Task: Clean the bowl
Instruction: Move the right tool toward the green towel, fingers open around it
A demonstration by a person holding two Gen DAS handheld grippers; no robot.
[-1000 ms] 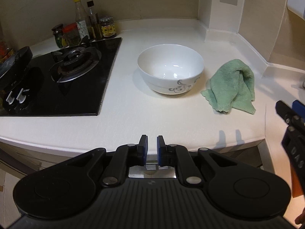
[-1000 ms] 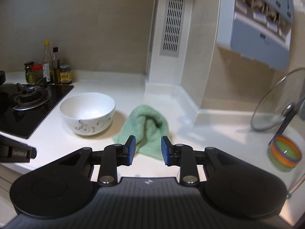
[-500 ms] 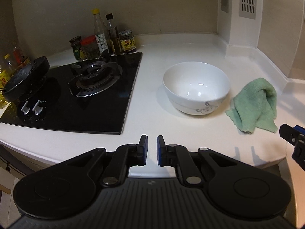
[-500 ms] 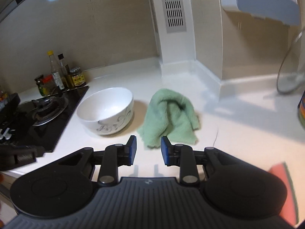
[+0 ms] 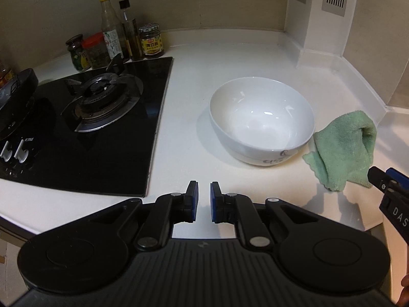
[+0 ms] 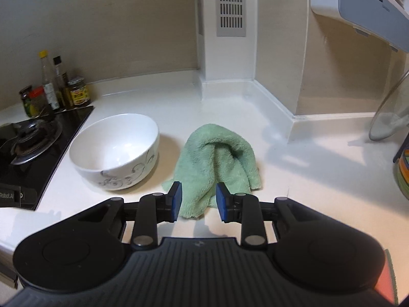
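A white bowl [image 5: 260,122] with a grey floral pattern stands upright and empty on the white counter [image 5: 194,58]; it also shows in the right wrist view [image 6: 115,148]. A crumpled green cloth [image 6: 219,158] lies just right of the bowl, seen too in the left wrist view [image 5: 342,148]. My left gripper [image 5: 203,199] hovers over the counter's front edge, short of the bowl, its pads a narrow slit apart and holding nothing. My right gripper [image 6: 199,199] is open, its fingers framing the cloth's near edge. Its tip [image 5: 388,186] shows at the right of the left view.
A black gas hob [image 5: 102,97] lies left of the bowl, with sauce bottles and jars [image 5: 120,43] behind it. A white wall column [image 6: 225,51] stands behind the cloth. A glass lid [image 6: 391,112] and a striped bowl [image 6: 404,174] are far right.
Both grippers moved forward over the counter. The bowl and cloth are nearer, and the right fingers now frame the cloth's near edge. Neither finger gap changed.
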